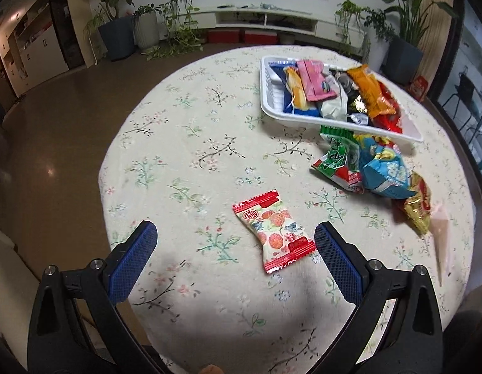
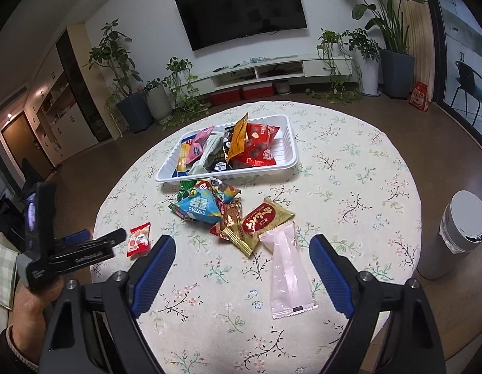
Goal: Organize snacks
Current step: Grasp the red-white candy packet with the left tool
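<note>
A white tray [image 1: 273,117] [image 2: 166,173] holds several snack packets at the far side of the round table. A loose pile of packets [image 1: 365,168] [image 2: 210,205] lies just in front of it. A small red-and-white candy packet [image 1: 273,232] [image 2: 138,240] lies alone on the cloth. My left gripper [image 1: 236,237] is open and empty, its fingers on either side of this packet, just short of it. A long pale pink packet [image 2: 287,271] [image 1: 440,237] lies flat. My right gripper [image 2: 242,249] is open and empty, just short of the pink packet. The left gripper also shows in the right wrist view [image 2: 91,243].
The table carries a floral cloth [image 1: 194,155] [image 2: 350,171]. A white cylindrical bin [image 2: 452,237] stands on the floor off the table's right edge. Potted plants, a TV shelf and red boxes line the far wall.
</note>
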Demonstrator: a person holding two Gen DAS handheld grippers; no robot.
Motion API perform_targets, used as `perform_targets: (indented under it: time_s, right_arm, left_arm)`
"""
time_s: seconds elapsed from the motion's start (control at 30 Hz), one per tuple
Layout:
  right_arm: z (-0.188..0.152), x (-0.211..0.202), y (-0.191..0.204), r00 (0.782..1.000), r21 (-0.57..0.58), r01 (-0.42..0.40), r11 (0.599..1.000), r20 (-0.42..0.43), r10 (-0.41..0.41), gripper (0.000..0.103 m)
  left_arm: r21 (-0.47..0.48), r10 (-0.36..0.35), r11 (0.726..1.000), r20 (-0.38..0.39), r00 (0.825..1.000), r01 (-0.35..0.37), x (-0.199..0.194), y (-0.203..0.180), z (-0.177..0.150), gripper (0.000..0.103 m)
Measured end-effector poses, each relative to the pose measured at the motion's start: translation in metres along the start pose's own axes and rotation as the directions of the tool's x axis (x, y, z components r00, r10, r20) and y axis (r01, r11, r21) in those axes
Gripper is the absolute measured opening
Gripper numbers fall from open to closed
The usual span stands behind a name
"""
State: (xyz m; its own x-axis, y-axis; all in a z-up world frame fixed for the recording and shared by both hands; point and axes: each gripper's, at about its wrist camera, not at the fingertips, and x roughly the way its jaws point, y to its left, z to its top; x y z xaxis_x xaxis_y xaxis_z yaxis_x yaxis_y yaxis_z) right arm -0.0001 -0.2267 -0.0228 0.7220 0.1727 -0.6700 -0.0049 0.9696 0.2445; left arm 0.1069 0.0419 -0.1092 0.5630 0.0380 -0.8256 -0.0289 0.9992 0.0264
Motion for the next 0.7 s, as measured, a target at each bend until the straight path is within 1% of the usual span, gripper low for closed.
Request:
perform_targets:
  time_s: [0.1,0.2,0.3,0.33,0.4,0.5,0.63,0.7]
  right_arm:
    - [-0.002,0.001,-0.005,1.0,0.007,0.002,1.0,-0.002,-0.002,0.09]
    - [-0.005,0.005,-0.011,1.0,0.029,-0.007,1.0,-0.011,0.007,0.09]
    - [-0.009,0.009,-0.014,1.0,0.037,-0.017,0.999,-0.017,0.017,0.09]
    - [-0.01,0.01,-0.015,1.0,0.037,-0.02,0.999,-0.019,0.021,0.09]
    - [-0.011,0.013,-0.017,0.999,0.043,-0.028,0.999,-0.021,0.029,0.09]
    - [-0.011,0.016,-0.022,0.999,0.064,-0.039,0.997,-0.021,0.04,0.09]
    - [-0.011,0.019,-0.025,0.999,0.069,-0.043,0.997,-0.025,0.045,0.09]
    - [-0.012,0.019,-0.025,0.999,0.066,-0.04,0.997,-0.026,0.042,0.09]
  left_arm:
    - [0.013,0.021,1.0,-0.034,0.999,-0.021,0.015,-0.013,0.005,0.103]
    - [0.007,0.047,0.999,-0.064,0.997,-0.047,0.033,-0.018,0.008,0.103]
    - [-0.006,0.101,0.995,-0.113,0.988,-0.102,0.049,-0.012,0.009,0.103]
    - [-0.015,0.094,0.995,-0.119,0.988,-0.096,0.052,-0.009,0.009,0.103]
    - [-0.029,0.111,0.993,-0.125,0.986,-0.115,0.053,-0.002,0.01,0.103]
    - [-0.054,0.095,0.993,-0.138,0.986,-0.103,0.055,0.008,0.01,0.103]
    - [-0.031,0.083,0.996,-0.128,0.988,-0.088,0.057,0.01,0.012,0.103]
    - [-0.025,0.064,0.997,-0.117,0.991,-0.068,0.059,0.009,0.013,0.103]
